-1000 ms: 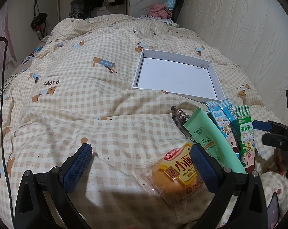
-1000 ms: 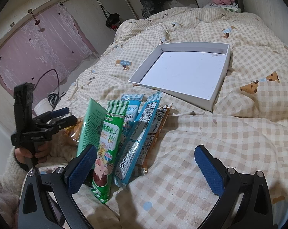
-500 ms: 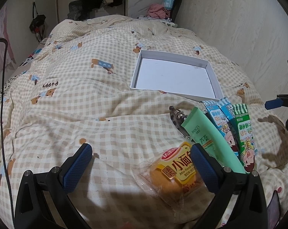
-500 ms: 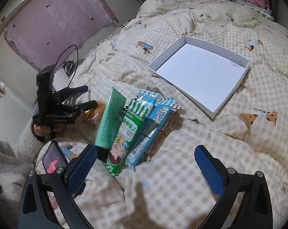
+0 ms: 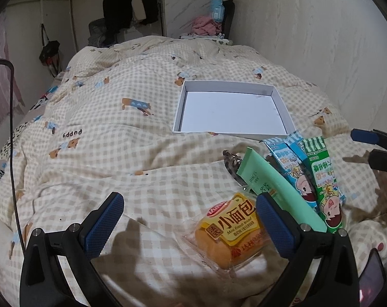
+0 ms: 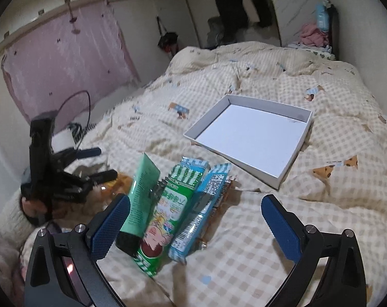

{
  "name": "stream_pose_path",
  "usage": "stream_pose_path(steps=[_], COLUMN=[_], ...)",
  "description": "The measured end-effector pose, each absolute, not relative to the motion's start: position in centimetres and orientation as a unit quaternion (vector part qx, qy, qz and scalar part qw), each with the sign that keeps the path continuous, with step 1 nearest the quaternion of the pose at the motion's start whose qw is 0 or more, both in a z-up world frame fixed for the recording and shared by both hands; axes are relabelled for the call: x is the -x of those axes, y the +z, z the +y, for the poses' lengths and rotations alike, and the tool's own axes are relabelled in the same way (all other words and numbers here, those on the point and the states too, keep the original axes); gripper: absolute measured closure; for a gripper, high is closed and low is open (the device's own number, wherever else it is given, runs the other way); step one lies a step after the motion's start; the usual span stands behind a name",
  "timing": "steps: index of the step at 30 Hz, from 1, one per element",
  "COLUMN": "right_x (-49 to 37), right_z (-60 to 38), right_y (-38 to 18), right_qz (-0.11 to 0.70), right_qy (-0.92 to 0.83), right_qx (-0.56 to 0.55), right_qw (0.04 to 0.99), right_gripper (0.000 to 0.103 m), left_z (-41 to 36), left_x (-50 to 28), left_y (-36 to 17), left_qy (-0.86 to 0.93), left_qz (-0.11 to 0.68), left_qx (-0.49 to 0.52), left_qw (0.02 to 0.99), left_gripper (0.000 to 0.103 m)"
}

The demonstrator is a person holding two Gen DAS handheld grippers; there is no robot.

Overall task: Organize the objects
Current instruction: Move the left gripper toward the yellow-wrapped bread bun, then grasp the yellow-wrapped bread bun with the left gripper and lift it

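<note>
An empty white box (image 5: 231, 110) lies on the checked quilt; it also shows in the right wrist view (image 6: 252, 133). A wrapped bread bun (image 5: 229, 232) lies by the right finger of my open left gripper (image 5: 188, 227). Beside it lie a green tube (image 5: 275, 186), blue snack packs (image 5: 288, 161) and a green snack pack (image 5: 324, 179). My open right gripper (image 6: 196, 227) hovers over the green tube (image 6: 142, 194), green pack (image 6: 167, 212) and blue pack (image 6: 203, 209). Both grippers are empty.
A metal hair clip (image 5: 231, 161) lies behind the tube. A phone (image 5: 370, 278) lies at the near right. The wall runs along the bed's right side. A black cable (image 5: 11, 128) hangs at left. Clothes hang at the far end.
Both grippers have lifted and tilted up, so more of the room shows. The right gripper has moved closer to the snack packs. No object has moved.
</note>
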State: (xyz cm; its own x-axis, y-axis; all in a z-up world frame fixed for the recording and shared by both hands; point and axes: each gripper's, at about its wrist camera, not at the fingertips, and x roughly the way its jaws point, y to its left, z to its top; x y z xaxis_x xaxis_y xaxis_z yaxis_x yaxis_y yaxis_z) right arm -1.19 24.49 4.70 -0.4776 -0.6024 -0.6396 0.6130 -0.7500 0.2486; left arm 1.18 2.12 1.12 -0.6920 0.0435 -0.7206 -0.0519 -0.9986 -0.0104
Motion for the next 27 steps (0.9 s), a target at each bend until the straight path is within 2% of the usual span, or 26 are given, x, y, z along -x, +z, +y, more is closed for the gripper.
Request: stream_pose_path(steps=[8, 10, 11, 12, 18, 20, 27], right_x=[0.5, 0.6, 0.7, 0.8, 1.2, 1.1, 1.1], right_z=[24.6, 24.7, 24.7, 24.8, 25.1, 25.1, 24.9], right_y=[3.5, 3.3, 3.1, 2.9, 2.4, 2.4, 2.3], right_qz=[-0.011, -0.014, -0.016, -0.019, -0.032, -0.031, -0.032], right_qy=[-0.865, -0.864, -0.863, -0.862, -0.857, -0.858, -0.855], right_qx=[-0.367, -0.371, -0.374, -0.379, -0.391, -0.391, -0.393], right_qw=[0.341, 0.340, 0.338, 0.337, 0.333, 0.333, 0.337], right_gripper=[0.000, 0.000, 0.000, 0.000, 0.000, 0.000, 0.000], left_z=[2.3, 2.4, 2.4, 2.5, 1.2, 0.0, -1.7], left_x=[-1.4, -1.2, -1.1, -1.0, -1.0, -1.5, -7.5], left_y=[1.2, 1.0, 0.9, 0.8, 2.0, 3.2, 3.6], left_qy=[0.919, 0.916, 0.915, 0.913, 0.908, 0.903, 0.895], left_qz=[-0.005, -0.008, -0.006, -0.003, -0.039, -0.060, -0.079], left_qx=[0.391, 0.397, 0.400, 0.404, 0.412, 0.421, 0.439], left_qw=[0.054, 0.063, 0.059, 0.051, 0.069, 0.068, 0.015], left_gripper=[0.000, 0.012, 0.025, 0.029, 0.028, 0.022, 0.014])
